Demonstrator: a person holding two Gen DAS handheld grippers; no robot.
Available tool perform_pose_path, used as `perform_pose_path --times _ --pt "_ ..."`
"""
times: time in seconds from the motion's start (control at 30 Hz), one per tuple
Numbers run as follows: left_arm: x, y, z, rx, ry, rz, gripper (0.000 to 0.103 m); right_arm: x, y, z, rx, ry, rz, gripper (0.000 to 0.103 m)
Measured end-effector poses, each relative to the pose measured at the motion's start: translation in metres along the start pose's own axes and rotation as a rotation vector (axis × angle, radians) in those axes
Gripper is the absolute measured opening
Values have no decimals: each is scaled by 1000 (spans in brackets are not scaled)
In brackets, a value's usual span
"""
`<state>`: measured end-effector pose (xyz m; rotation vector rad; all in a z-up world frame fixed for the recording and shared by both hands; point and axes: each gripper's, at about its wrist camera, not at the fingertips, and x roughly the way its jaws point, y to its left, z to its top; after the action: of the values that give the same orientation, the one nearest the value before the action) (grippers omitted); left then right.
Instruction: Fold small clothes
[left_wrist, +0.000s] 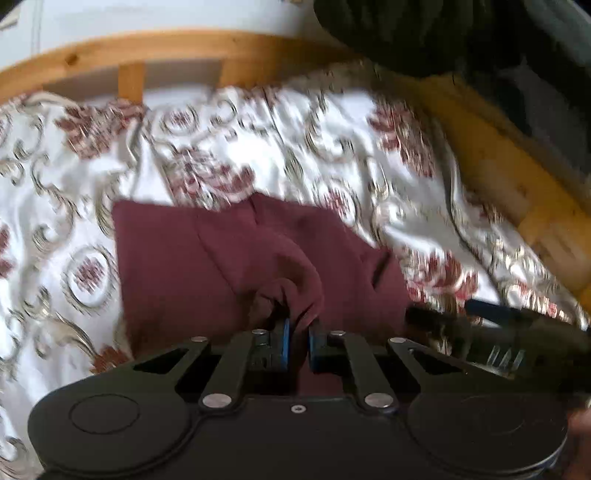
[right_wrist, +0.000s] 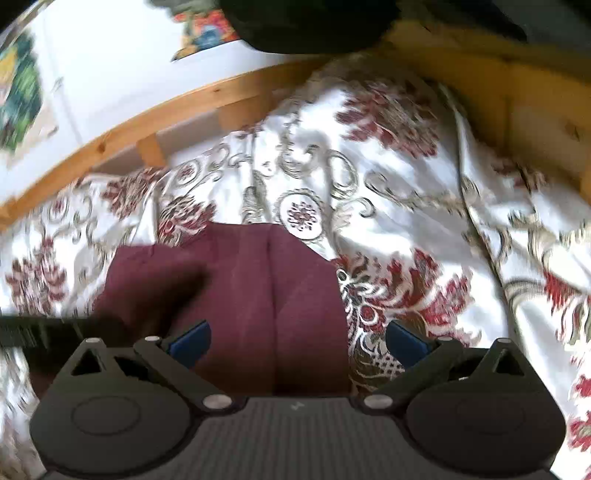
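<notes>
Left gripper tilts down, jaws pinching a bunched fold of the maroon garment; right gripper hovers, jaws spread. Motion blur smears the floral bedspread.

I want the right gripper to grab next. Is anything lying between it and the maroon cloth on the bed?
Nothing visible: the right gripper hangs open directly over the maroon cloth garment, with only the left gripper, shut on a fold, beside it.
</notes>
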<state>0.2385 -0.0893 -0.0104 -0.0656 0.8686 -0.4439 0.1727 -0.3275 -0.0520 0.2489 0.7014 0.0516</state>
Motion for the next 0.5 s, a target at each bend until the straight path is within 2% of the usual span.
perform_pose_path --times 0.1,0.13,0.2,0.37,0.47,0.5 --pt "8 3 -9 -35 31 -24 15 3 -13 2 85 13 35 103" --pt "9 4 -11 -47 38 -37 19 4 -16 3 104 15 47 103" --pt "5 7 -14 -66 42 -81 30 7 -18 4 120 16 61 103" --pt "-20 10 -11 -95 -10 -160 75 13 -16 4 137 21 67 103" --pt "-39 5 -7 -56 -48 -201 90 14 -15 3 145 13 74 103" --pt "-46 5 -6 -44 -59 -237 91 14 -14 3 145 9 75 103"
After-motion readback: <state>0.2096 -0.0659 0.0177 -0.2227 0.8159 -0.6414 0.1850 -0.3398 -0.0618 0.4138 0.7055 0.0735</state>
